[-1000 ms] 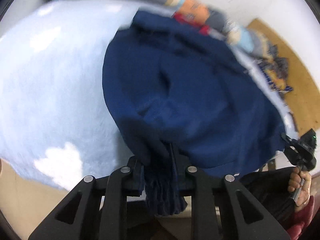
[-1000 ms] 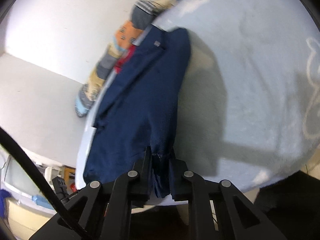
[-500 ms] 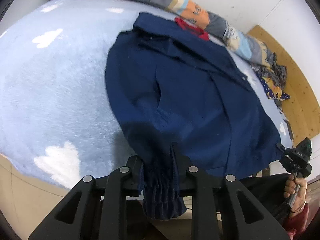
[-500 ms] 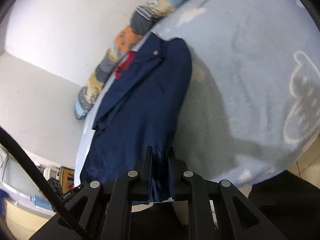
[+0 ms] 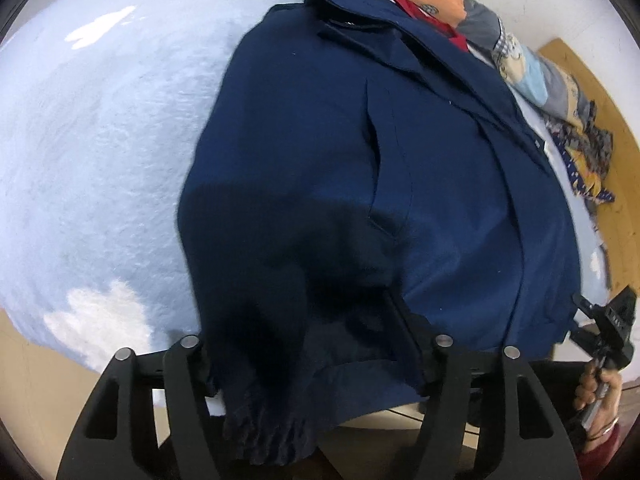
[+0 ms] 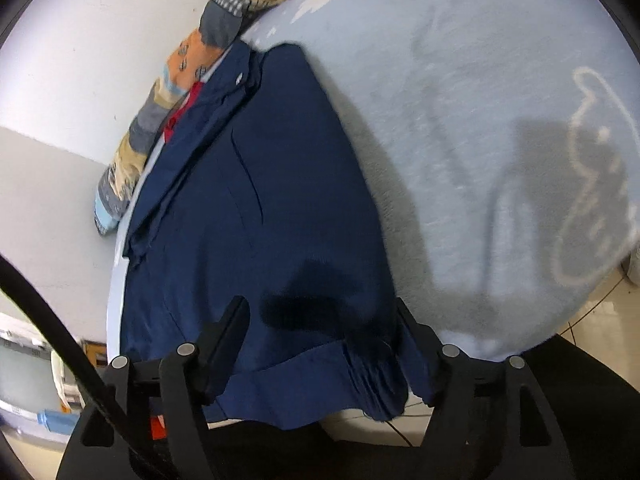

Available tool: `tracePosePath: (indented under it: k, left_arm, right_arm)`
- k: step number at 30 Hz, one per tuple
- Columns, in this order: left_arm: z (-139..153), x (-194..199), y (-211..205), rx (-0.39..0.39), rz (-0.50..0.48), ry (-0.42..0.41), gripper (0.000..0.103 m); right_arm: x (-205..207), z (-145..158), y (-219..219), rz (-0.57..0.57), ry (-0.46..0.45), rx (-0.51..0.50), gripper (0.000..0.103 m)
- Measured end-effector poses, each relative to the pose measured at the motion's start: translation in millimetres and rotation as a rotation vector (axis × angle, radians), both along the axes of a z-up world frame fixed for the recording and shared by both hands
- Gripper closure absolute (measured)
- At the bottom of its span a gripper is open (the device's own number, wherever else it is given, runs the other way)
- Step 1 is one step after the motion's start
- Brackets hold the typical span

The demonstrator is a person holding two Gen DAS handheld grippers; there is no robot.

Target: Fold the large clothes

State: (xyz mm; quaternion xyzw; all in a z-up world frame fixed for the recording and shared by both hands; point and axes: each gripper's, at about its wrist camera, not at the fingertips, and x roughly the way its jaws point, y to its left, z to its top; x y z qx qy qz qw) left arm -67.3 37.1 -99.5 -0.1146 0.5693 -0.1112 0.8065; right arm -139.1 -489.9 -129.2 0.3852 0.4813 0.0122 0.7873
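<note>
While both pairs of jaws stand apart, the scene reads so:

Left gripper [image 5: 308, 344]: jaws wide and just opened; the ribbed hem of the jacket [image 5: 360, 168] lies loose between them, the pads not pressing it. Its left finger is mostly hidden behind the cloth.

Right gripper [image 6: 320, 344]: jaws likewise wide and just opened, with the other hem corner bunched between them, unpinched. The corner droops over the bed's edge.

Jacket: navy, spread flat on the bed [image 5: 100, 152], collar at the far end, hem at the near edge. Dark shadows from the grippers blot its lower part, so the folds there are hard to make out.

Bed: pale blue fleece cover with white cloud shapes; its near edge is cut off by the gripper frames.

Beyond: a patchwork bolster [image 6: 160, 120] lies along the wall [image 6: 80, 40], with something red [image 6: 182, 110] just beside the collar, mostly covered.

Person: a hand [image 5: 600, 396] at the left view's right rim grips the other tool's handle, partly cropped.
</note>
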Motion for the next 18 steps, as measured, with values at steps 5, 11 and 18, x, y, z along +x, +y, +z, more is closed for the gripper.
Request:
tracePosePath:
  k: [5, 11, 18]
  left_arm:
    - [23, -11, -3, -0.012, -0.035, -0.1, 0.094]
    - [66, -37, 9, -0.071, 0.014, -0.256, 0.094]
    - [87, -51, 15, -0.105, 0.016, -0.297, 0.094]
  right_arm:
    - [1, 20, 17, 0.092, -0.127, 0.037, 0.087]
    - [-28, 71, 13, 0.095, -0.427, 0.139, 0.089]
    - [-47, 94, 4, 0.111, -0.518, 0.143, 0.089]
